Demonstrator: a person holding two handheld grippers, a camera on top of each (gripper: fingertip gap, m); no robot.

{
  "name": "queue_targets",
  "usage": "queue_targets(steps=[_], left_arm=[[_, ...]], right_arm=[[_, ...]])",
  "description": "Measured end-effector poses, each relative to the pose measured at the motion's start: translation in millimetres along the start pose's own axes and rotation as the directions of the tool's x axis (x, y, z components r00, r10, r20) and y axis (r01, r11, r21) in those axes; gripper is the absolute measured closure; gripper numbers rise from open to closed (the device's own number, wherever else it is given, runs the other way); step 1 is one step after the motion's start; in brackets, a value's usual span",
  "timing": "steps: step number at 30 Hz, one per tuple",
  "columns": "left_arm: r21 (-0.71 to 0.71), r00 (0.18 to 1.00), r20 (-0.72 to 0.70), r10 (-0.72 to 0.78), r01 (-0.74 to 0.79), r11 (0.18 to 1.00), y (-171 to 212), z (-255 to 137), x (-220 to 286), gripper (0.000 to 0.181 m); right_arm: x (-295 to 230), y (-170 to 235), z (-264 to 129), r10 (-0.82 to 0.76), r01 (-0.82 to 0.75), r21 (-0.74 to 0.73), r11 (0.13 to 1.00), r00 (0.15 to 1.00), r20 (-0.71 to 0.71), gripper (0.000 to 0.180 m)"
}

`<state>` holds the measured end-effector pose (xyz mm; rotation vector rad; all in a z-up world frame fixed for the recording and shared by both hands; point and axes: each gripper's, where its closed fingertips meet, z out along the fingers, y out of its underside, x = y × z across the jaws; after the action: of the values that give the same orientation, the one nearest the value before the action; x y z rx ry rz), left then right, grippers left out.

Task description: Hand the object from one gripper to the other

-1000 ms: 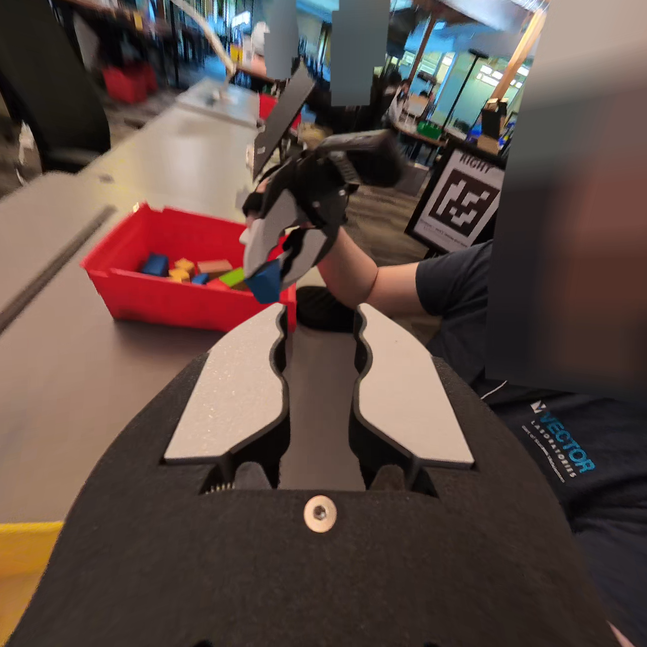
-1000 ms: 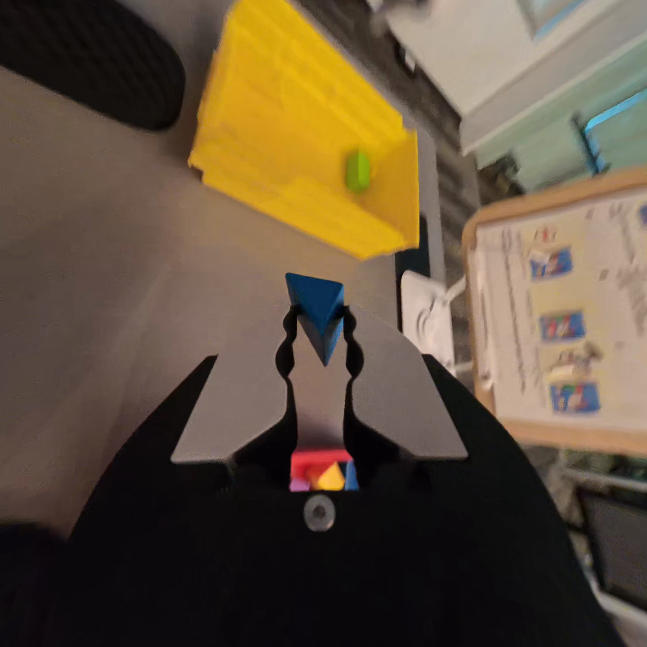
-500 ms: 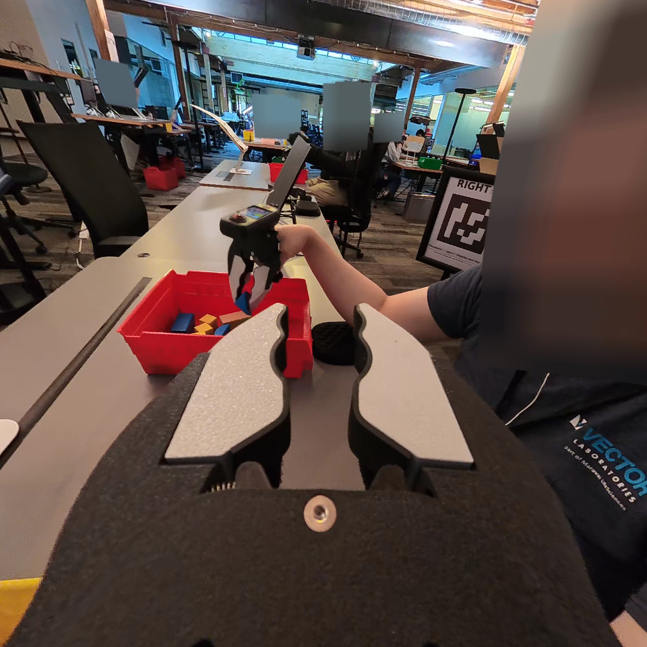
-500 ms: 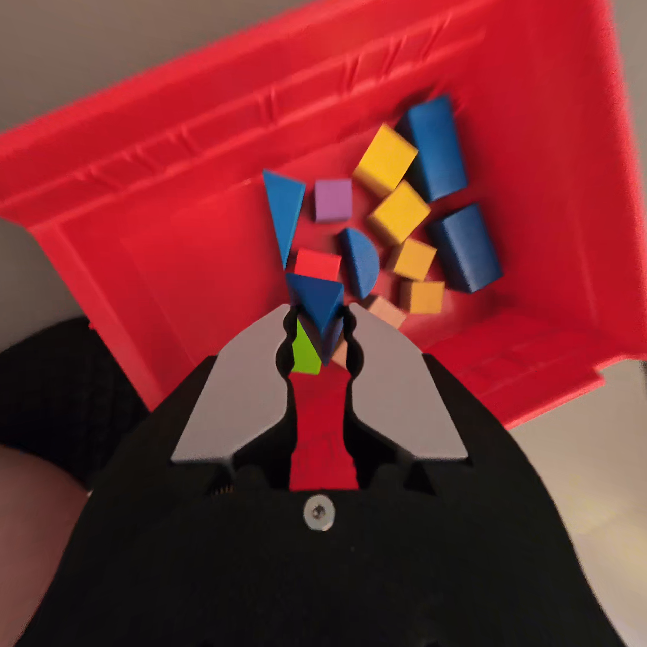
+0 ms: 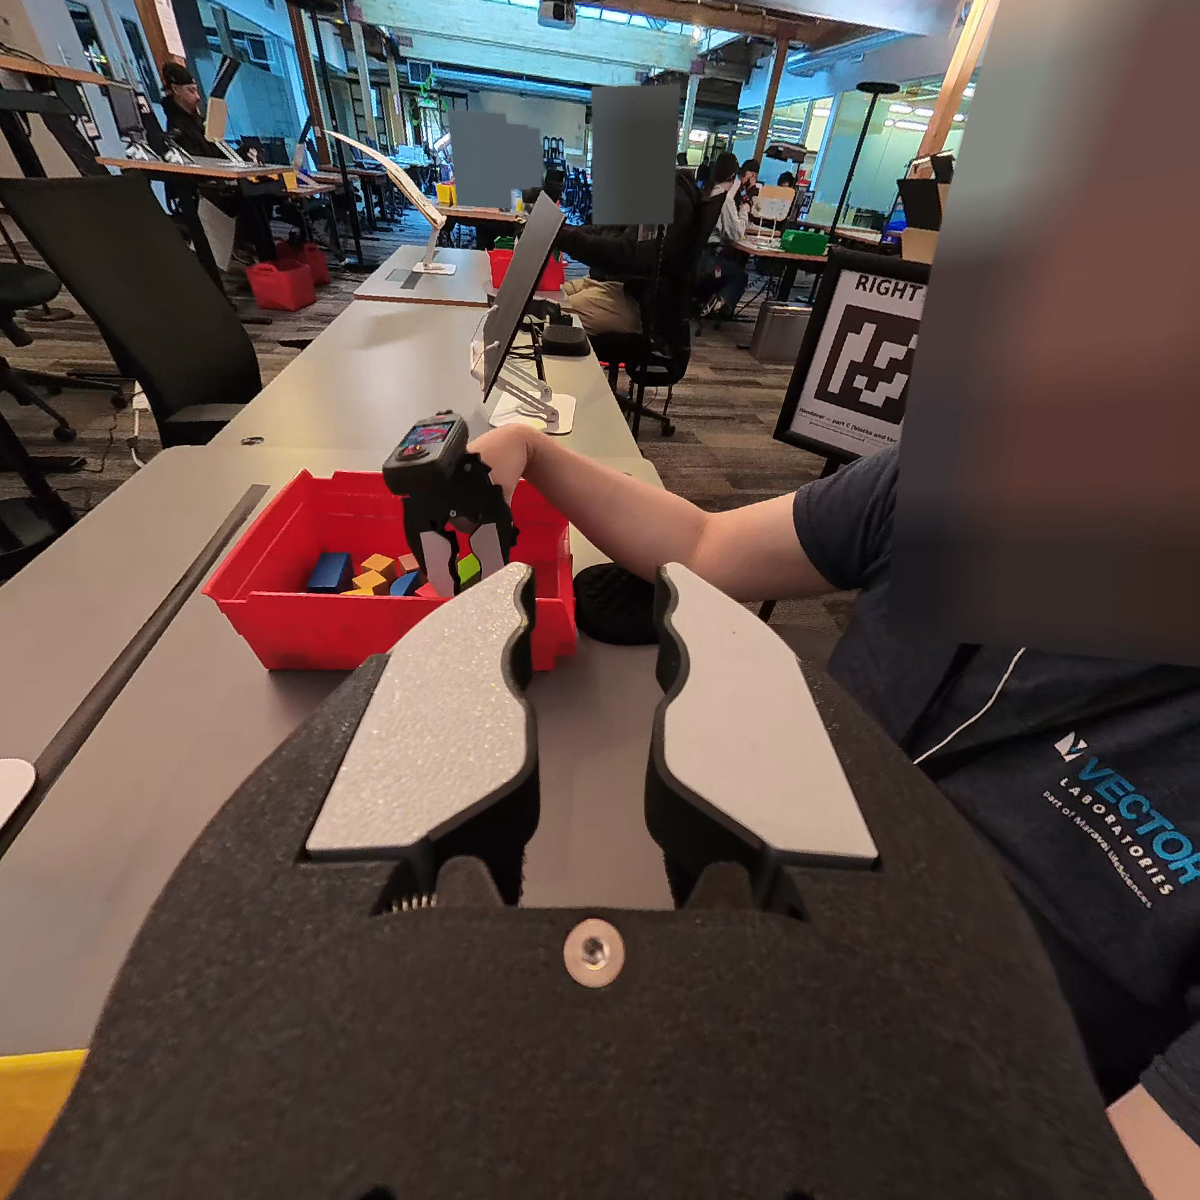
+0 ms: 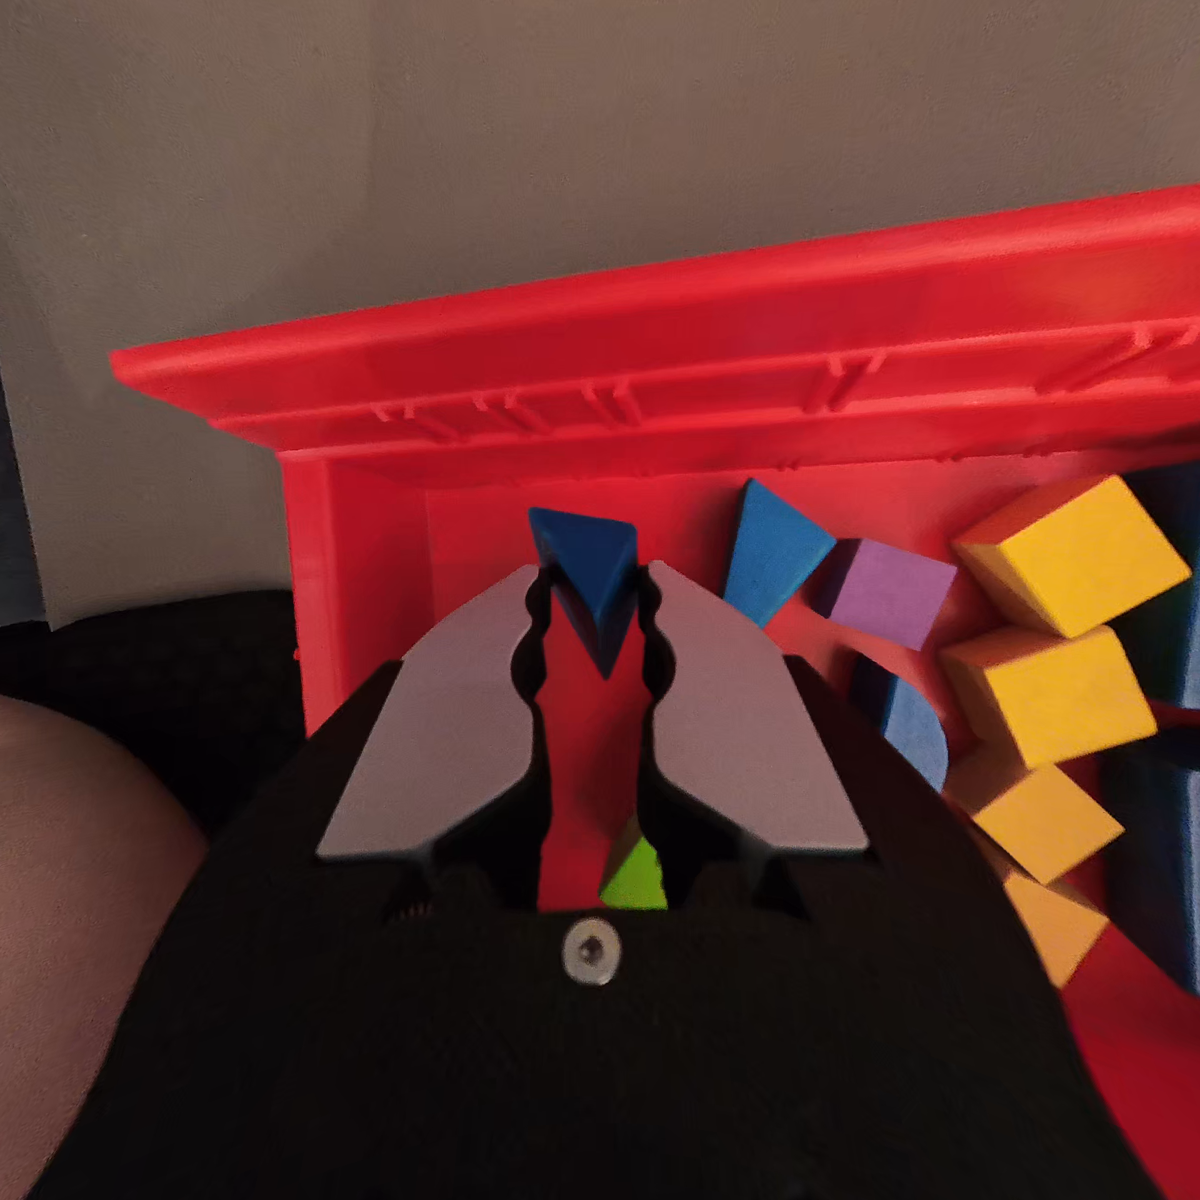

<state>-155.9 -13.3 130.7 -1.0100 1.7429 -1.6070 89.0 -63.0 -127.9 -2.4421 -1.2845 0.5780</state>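
Observation:
My right gripper (image 6: pixel 592 571) is shut on a dark blue triangular block (image 6: pixel 584 542), pinched at the fingertips. It points down into the red bin (image 6: pixel 584 363), near the bin's left inner corner. In the left wrist view the right gripper (image 5: pixel 462 571) reaches into the red bin (image 5: pixel 363 626), held by a person's hand; the blue block is hidden there. My left gripper (image 5: pixel 594 575) is open and empty, above the grey table (image 5: pixel 162 747), a short way in front of the bin.
The bin holds several loose blocks: yellow cubes (image 6: pixel 1071 552), a purple cube (image 6: pixel 889 591), a lighter blue wedge (image 6: pixel 773 552), a green block (image 6: pixel 633 876). A black round pad (image 5: pixel 610 604) lies beside the bin. A yellow bin corner (image 5: pixel 32 1104) shows bottom left. A tablet stand (image 5: pixel 519 312) stands farther back.
My right gripper swung from above the yellow bin to the red bin and dropped down into it, still shut on the blue block. My left gripper stayed open.

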Motion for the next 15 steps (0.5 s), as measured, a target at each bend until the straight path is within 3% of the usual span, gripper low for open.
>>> queue_targets(steps=[15], left_arm=[[-0.004, 1.0, -0.022, 0.001, -0.001, 1.0, -2, -1, 7, 0.148]], right_arm=[[9, -2, 22, 0.004, -0.005, -0.076, 0.997, 1.0, -0.014, 0.152]])
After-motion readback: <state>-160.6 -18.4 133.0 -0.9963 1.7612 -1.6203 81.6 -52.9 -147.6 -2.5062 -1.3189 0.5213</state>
